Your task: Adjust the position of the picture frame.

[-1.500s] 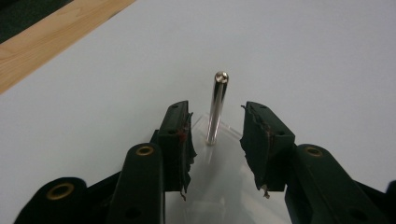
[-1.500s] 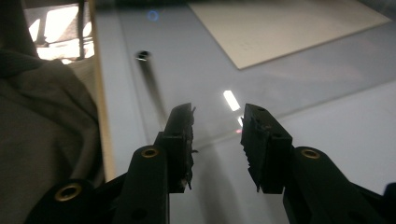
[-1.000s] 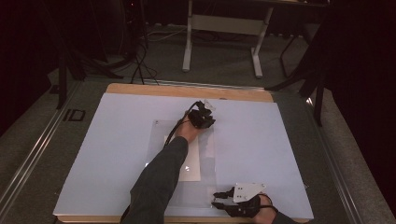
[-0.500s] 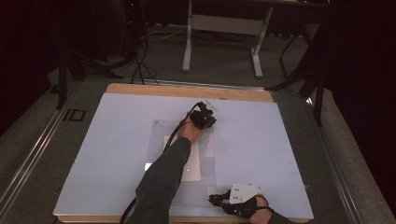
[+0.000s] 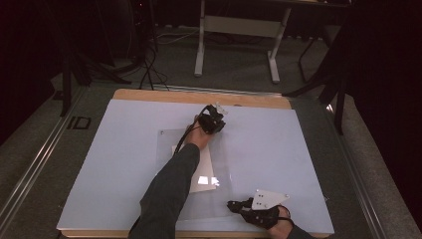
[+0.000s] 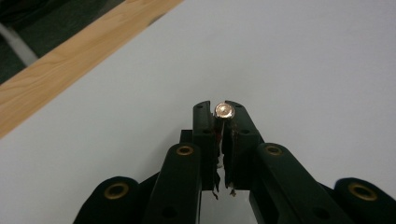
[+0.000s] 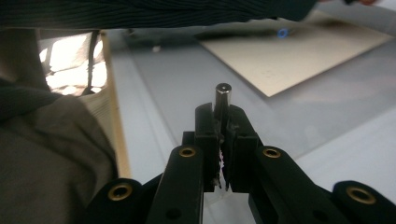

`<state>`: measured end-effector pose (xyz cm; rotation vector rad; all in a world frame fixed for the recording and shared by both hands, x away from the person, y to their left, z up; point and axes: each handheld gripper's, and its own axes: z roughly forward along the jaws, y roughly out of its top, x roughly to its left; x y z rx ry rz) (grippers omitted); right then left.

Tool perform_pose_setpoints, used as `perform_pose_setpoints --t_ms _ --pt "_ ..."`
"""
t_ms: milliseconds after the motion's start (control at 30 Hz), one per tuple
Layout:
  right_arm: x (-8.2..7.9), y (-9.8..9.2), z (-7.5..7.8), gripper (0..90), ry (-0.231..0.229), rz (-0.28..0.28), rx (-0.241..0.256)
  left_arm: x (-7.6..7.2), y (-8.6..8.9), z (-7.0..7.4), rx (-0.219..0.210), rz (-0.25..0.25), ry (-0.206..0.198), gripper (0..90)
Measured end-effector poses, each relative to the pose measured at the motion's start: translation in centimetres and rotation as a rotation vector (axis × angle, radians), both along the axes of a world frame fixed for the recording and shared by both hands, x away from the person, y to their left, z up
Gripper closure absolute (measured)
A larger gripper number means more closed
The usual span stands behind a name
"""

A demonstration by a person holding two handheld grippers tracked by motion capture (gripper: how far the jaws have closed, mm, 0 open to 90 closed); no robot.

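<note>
A small metal pin [image 6: 224, 111] sits pinched between the left gripper [image 5: 211, 121]'s fingers, out over the far part of the white bench [image 5: 124, 149]. The right gripper [image 5: 259, 213], near the front edge, clamps a dark metal pin [image 7: 222, 95] upright in its fingers. Between them lie a clear sheet [image 5: 166, 142] and a beige card [image 5: 204, 177].

A wooden-edged table [image 5: 149, 94] carried a white sheet [image 5: 114, 164]; a clear plastic panel [image 5: 221, 167] lay over a beige card [image 5: 205, 174] at its centre.
</note>
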<state>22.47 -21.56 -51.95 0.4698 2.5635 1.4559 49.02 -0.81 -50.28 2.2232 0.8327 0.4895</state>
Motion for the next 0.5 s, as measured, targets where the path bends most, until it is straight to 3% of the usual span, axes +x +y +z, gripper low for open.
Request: perform_pose_setpoints --t_ms 133,500 --pt "0.5 -0.5 0.1 85.6 0.007 -0.017 0.013 0.0 0.9 0.4 0.038 0.019 -0.003 84.1" --pt "1.6 -2.3 0.9 84.0 0.016 -0.125 0.065 0.1 4.2 2.0 0.023 0.071 -0.008 84.3"
